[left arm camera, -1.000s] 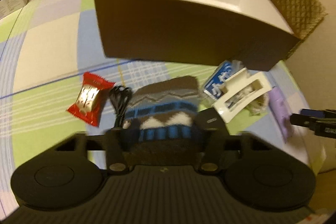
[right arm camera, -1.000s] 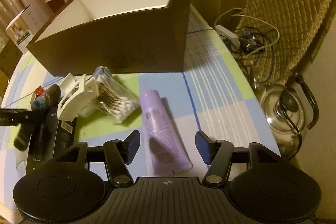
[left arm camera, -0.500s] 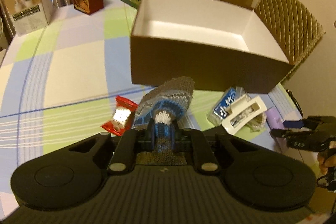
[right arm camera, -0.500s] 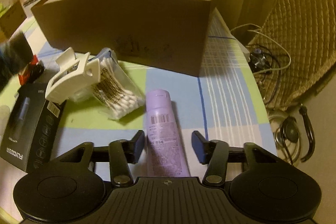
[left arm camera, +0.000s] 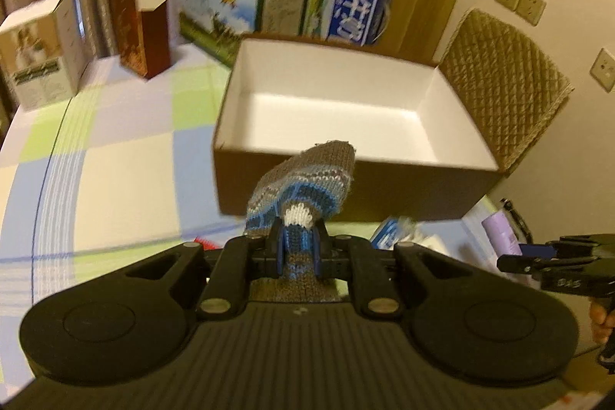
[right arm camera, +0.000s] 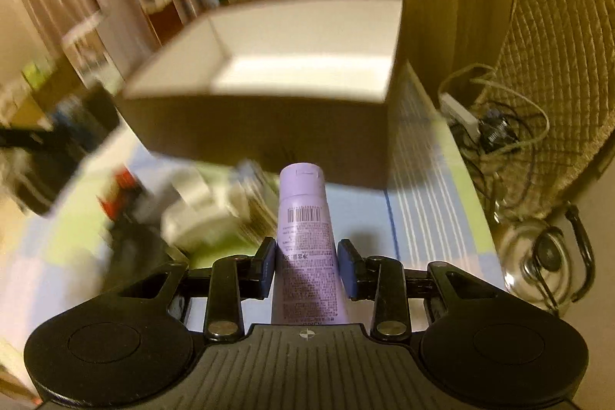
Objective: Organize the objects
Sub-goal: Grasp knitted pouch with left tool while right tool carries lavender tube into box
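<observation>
My left gripper is shut on a knitted brown, blue and white sock and holds it raised in front of the open brown cardboard box, whose white inside is bare. My right gripper is shut on a purple tube, lifted off the table and pointing at the same box. The right gripper also shows at the right edge of the left wrist view, with the purple tube beside it.
Cotton swabs and a white clip, a red snack packet and a black box lie blurred on the checked tablecloth. Cartons stand behind the box. A quilted chair, cables and a kettle are at the right.
My left gripper closed on the sock and lifted it toward the box. My right gripper closed on the purple tube and raised it off the table.
</observation>
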`<state>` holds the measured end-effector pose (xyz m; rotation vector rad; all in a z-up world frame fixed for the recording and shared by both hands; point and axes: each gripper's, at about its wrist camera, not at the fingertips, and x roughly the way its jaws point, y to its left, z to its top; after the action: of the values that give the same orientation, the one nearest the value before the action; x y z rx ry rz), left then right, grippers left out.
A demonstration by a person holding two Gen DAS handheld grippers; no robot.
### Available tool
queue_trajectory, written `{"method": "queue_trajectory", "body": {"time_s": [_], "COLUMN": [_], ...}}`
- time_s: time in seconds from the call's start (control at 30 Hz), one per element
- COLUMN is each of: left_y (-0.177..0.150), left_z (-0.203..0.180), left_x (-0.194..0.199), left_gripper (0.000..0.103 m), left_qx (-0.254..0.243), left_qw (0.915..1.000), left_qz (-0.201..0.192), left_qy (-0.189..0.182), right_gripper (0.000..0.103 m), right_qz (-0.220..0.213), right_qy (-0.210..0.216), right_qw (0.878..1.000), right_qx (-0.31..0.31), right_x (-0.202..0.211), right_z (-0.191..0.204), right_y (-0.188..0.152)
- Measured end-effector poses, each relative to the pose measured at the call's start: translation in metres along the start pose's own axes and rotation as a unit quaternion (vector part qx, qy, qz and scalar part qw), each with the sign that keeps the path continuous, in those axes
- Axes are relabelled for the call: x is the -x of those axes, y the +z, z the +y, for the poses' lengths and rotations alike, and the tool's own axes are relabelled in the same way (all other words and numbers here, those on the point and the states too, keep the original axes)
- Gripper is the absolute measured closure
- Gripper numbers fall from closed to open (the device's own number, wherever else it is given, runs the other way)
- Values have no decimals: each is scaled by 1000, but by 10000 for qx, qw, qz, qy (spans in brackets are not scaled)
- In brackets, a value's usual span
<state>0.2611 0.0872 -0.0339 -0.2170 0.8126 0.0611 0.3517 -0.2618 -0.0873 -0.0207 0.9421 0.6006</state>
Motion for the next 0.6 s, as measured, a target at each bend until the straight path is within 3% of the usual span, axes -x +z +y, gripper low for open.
{"method": "queue_trajectory", "body": {"time_s": [0.23, 0.43, 0.6], "left_y": [47, 97, 125], "left_z": [-28, -51, -65], "left_x": [-20, -52, -94], "left_gripper": [93, 95, 95], "left_qx": [-124, -193, -344], "left_qw": [9989, 9975, 9981], "left_qz": [-244, -399, -243], "left_qy": [-382, -558, -459], "right_gripper": [71, 71, 71], "right_qz": [-407, -703, -609], "right_qy": [545, 692, 620], "right_qw": [9969, 9928, 9930], "right_qx": [-400, -685, -799], "right_x": [18, -4, -37], "right_z": [2, 5, 2], "right_y": [62, 124, 158]}}
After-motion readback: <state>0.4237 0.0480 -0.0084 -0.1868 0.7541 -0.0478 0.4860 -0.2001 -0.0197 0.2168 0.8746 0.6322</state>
